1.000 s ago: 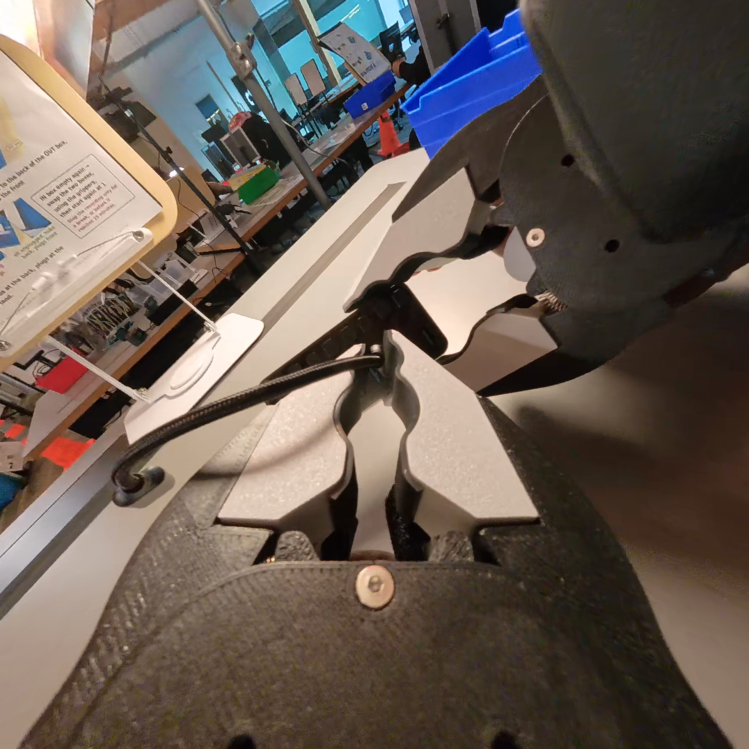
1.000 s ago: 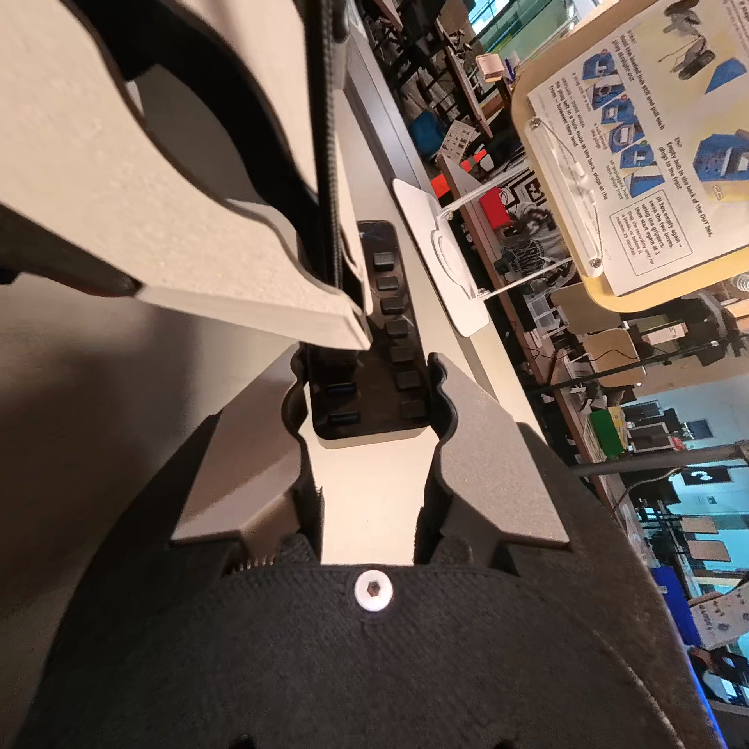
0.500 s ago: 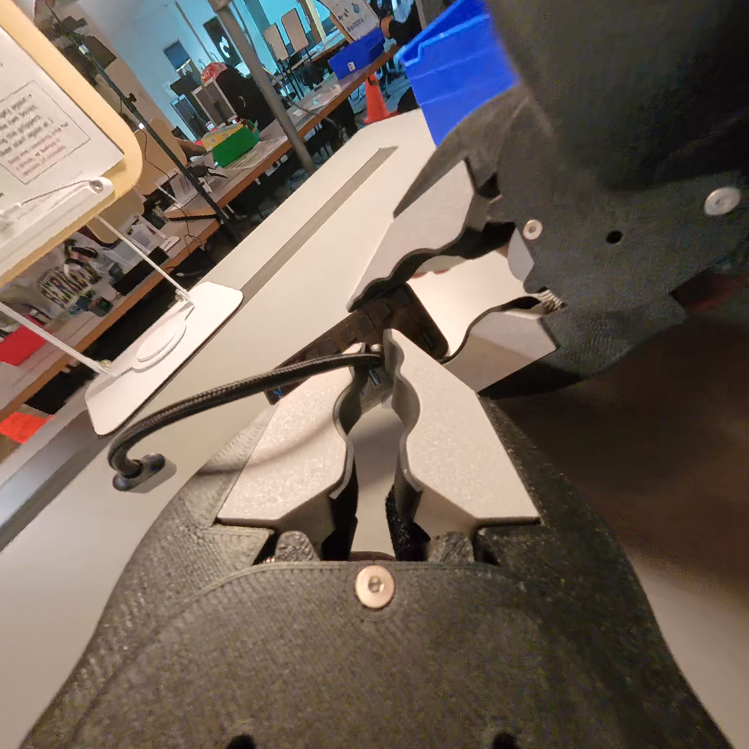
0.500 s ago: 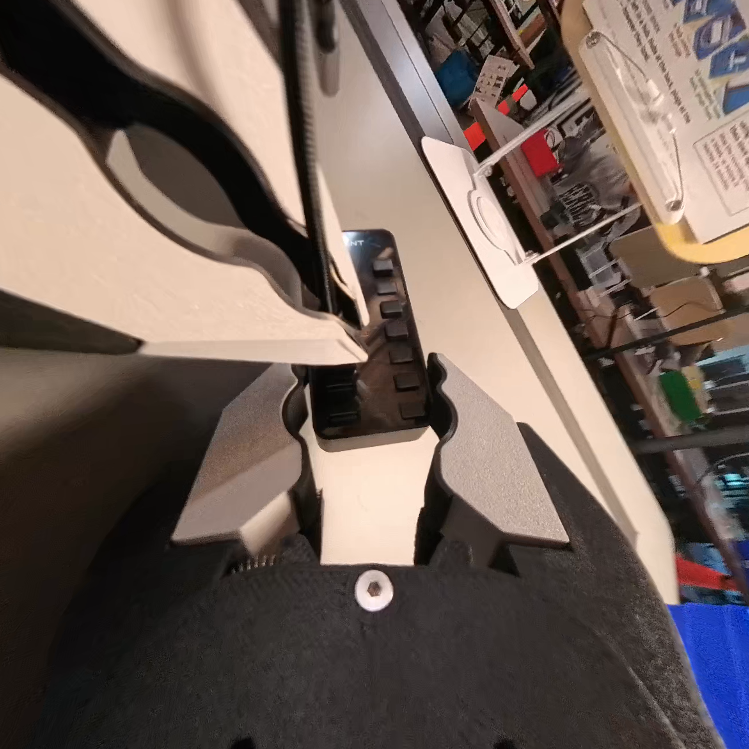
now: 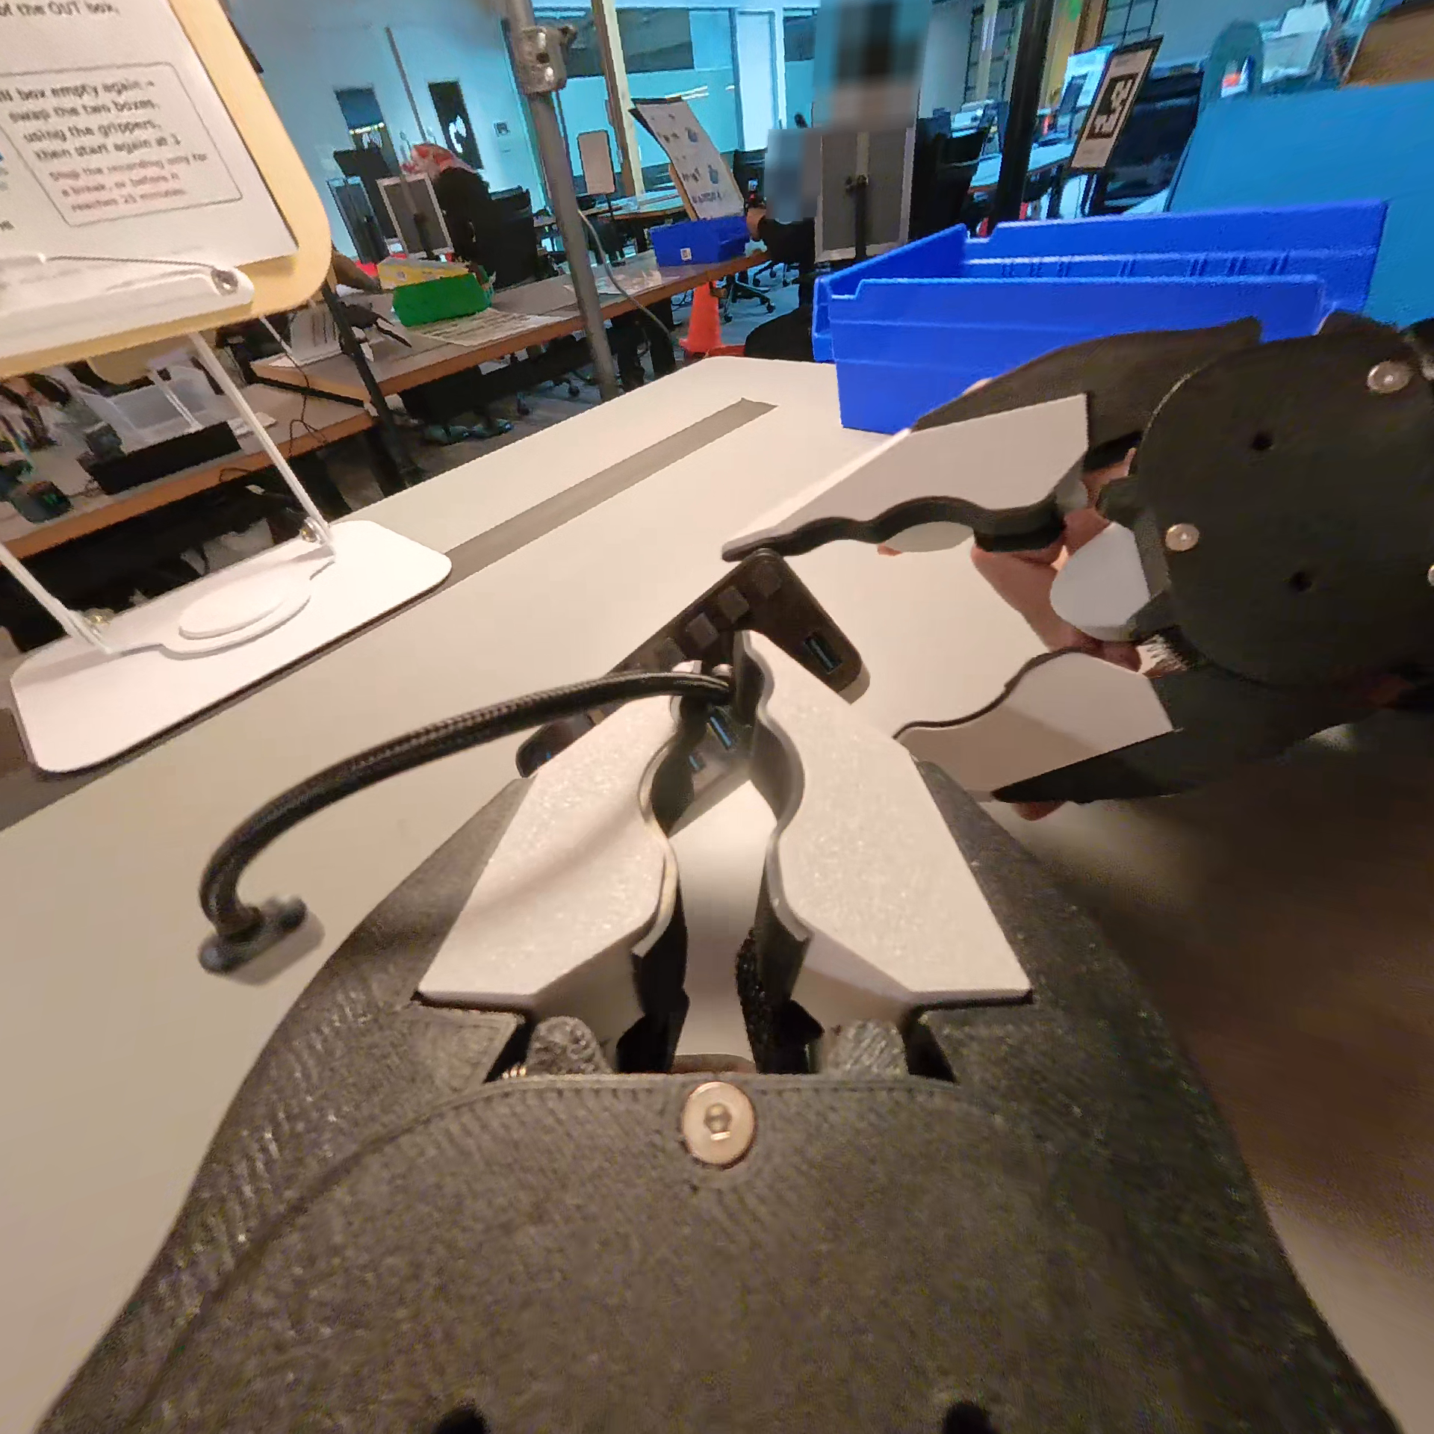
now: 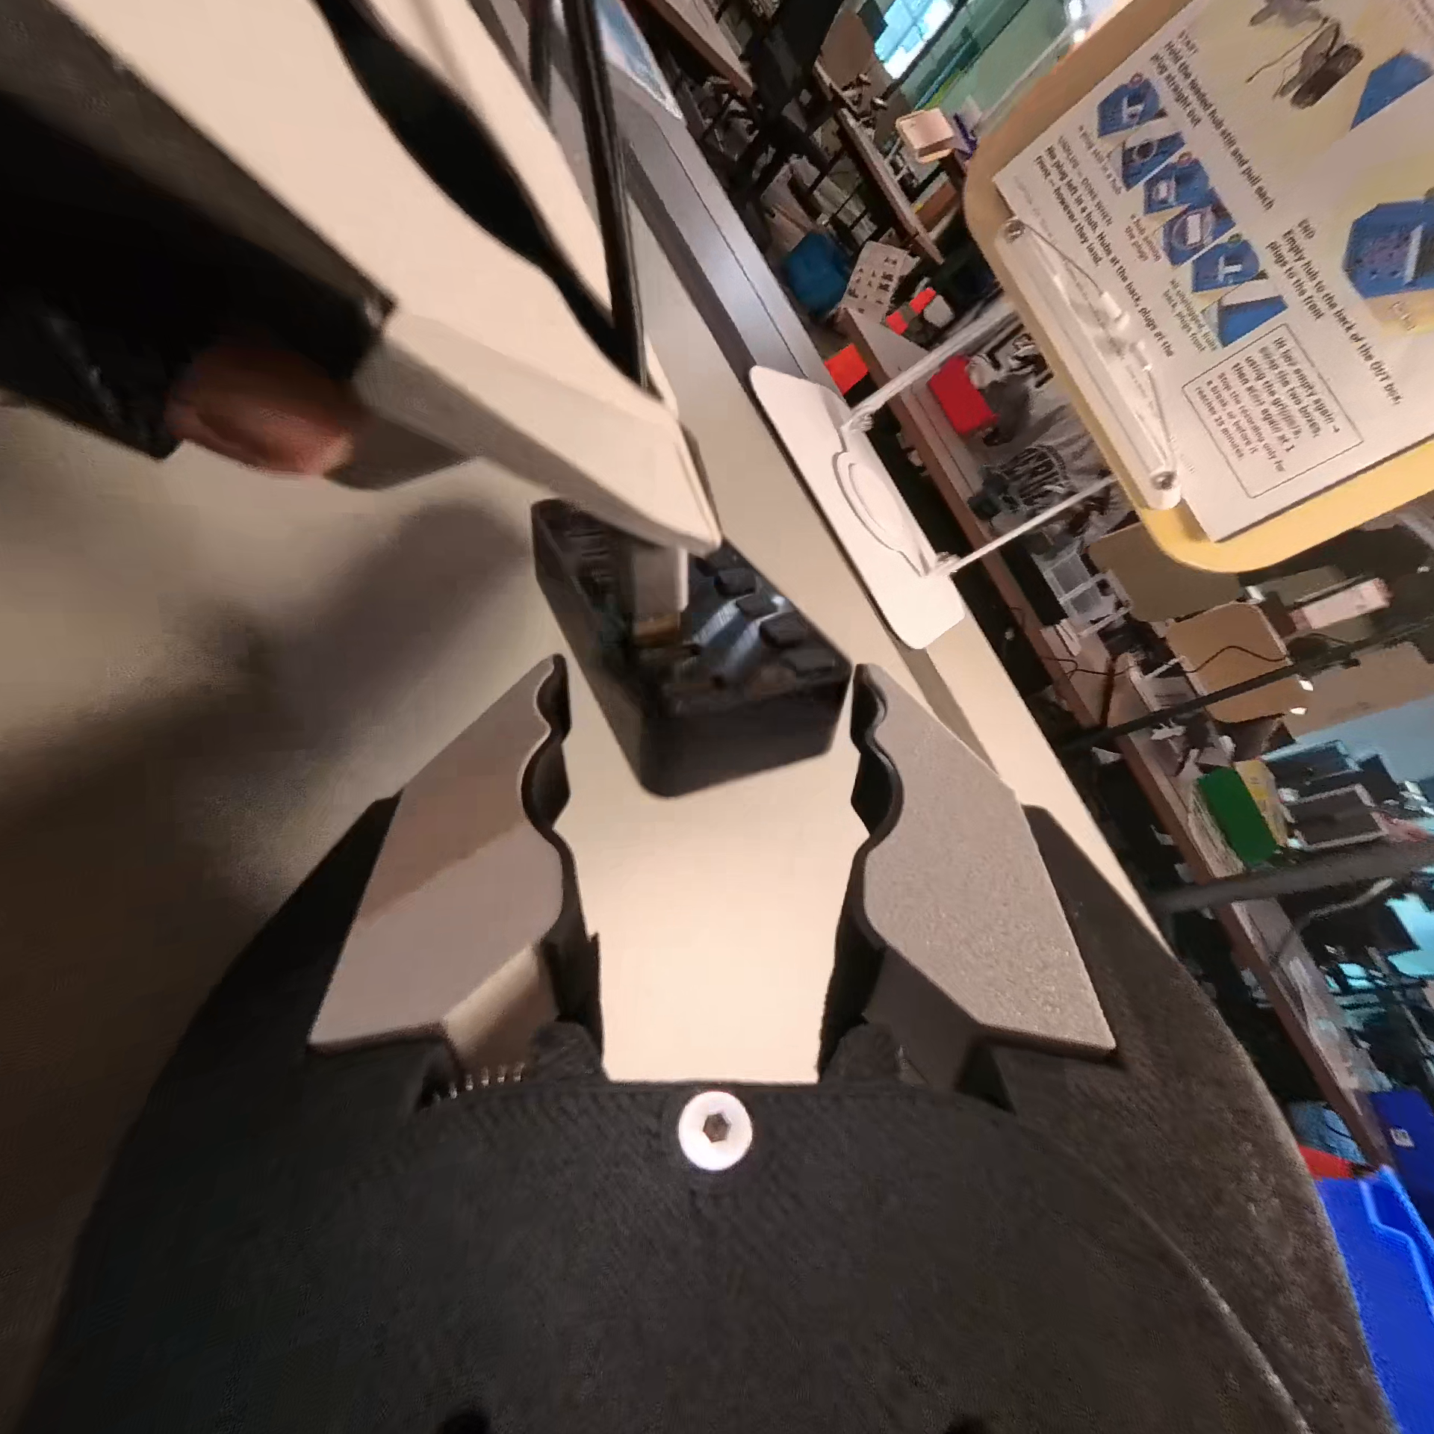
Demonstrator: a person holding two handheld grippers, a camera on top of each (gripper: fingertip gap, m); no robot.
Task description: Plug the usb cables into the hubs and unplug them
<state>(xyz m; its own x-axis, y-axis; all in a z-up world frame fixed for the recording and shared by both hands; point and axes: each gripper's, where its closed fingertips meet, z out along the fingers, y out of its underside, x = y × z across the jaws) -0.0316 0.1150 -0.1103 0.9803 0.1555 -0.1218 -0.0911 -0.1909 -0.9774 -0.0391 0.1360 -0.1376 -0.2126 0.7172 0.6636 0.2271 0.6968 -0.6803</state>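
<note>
My left gripper [image 5: 733, 675] is shut on the plug of a black braided USB cable [image 5: 434, 745], right at the port face of the black hub [image 5: 807, 621]. The hub has blue ports and square buttons, and its near end is tipped up off the table. In the right wrist view the plug's metal tip [image 6: 656, 613] shows just above the hub [image 6: 737, 722], under my left gripper's fingers [image 6: 543, 434]. My right gripper [image 6: 706, 675] is open, with a gap between each pad and the hub's sides. It also shows in the left wrist view [image 5: 822, 644], its upper finger over the hub's raised end.
The cable's far connector [image 5: 248, 931] lies on the grey table. A document stand with a white base [image 5: 233, 613] is at the left; it also shows in the right wrist view [image 6: 861, 497]. Blue bins [image 5: 1086, 310] stand behind. A dark slot [image 5: 605, 481] runs along the table. The grippers are tip to tip, or close to it.
My right fingers have spread wider and now stand clear of the hub's sides. The hub's near end has tipped up. My left gripper has kept its hold on the plug.
</note>
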